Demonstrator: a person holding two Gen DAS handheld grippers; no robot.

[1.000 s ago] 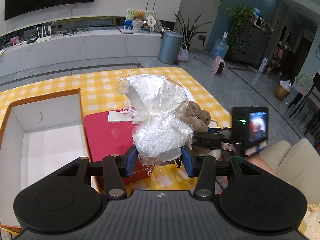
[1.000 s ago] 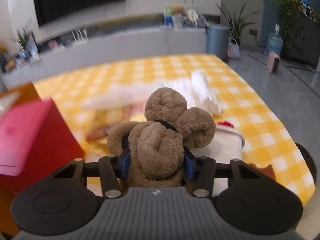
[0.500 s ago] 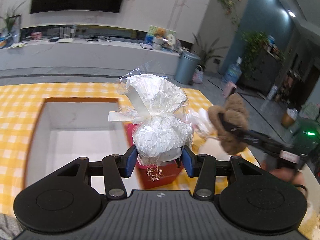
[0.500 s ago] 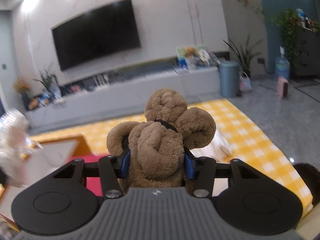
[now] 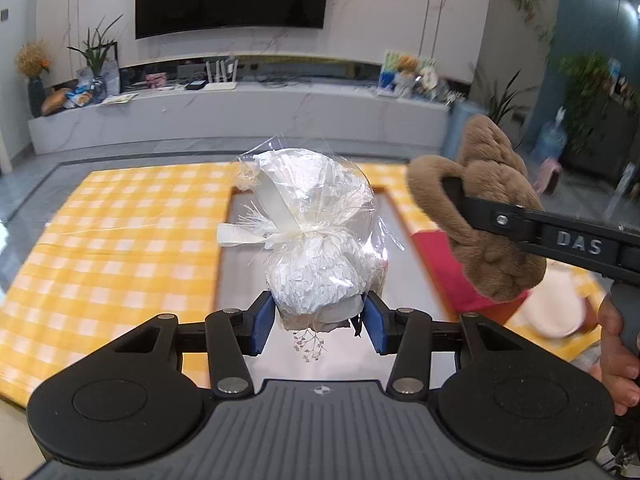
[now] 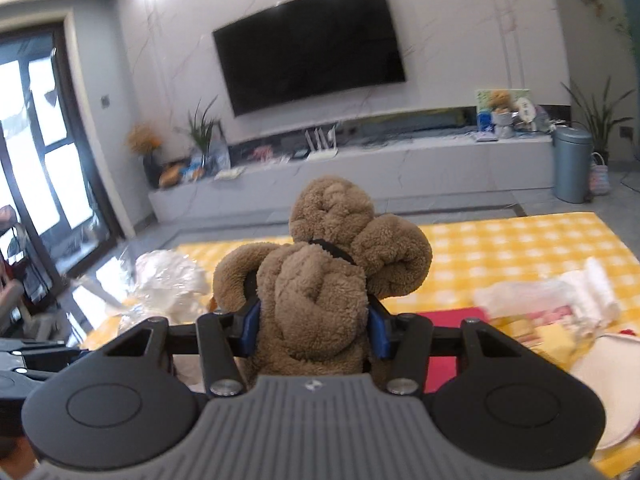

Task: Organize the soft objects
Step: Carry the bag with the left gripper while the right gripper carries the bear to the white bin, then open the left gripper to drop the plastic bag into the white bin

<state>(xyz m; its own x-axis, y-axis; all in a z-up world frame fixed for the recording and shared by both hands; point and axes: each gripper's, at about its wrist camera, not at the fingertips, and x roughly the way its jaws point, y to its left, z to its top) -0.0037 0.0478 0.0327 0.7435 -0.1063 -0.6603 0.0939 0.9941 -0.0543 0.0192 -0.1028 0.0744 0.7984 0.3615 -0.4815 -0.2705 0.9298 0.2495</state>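
Note:
My left gripper (image 5: 319, 322) is shut on a white bundle wrapped in clear cellophane with a cream ribbon (image 5: 316, 236), held above an open white-lined box (image 5: 240, 264) on the yellow checked tablecloth (image 5: 120, 248). My right gripper (image 6: 313, 330) is shut on a brown plush toy (image 6: 320, 280). In the left wrist view the plush (image 5: 480, 216) and the right gripper's black finger (image 5: 560, 236) hang at the right, above the box's right edge. The wrapped bundle also shows in the right wrist view (image 6: 168, 284), at the left.
A red box (image 5: 444, 268) lies right of the white box. White soft items (image 6: 560, 296) and a white plate (image 6: 600, 384) lie on the table's right side. Beyond the table are a TV wall, a low cabinet (image 5: 240, 116) and a grey bin (image 6: 570, 164).
Both grippers rose and swung left with their loads. The white box moved from my left to directly under the bundle, and the plush came closer on the right.

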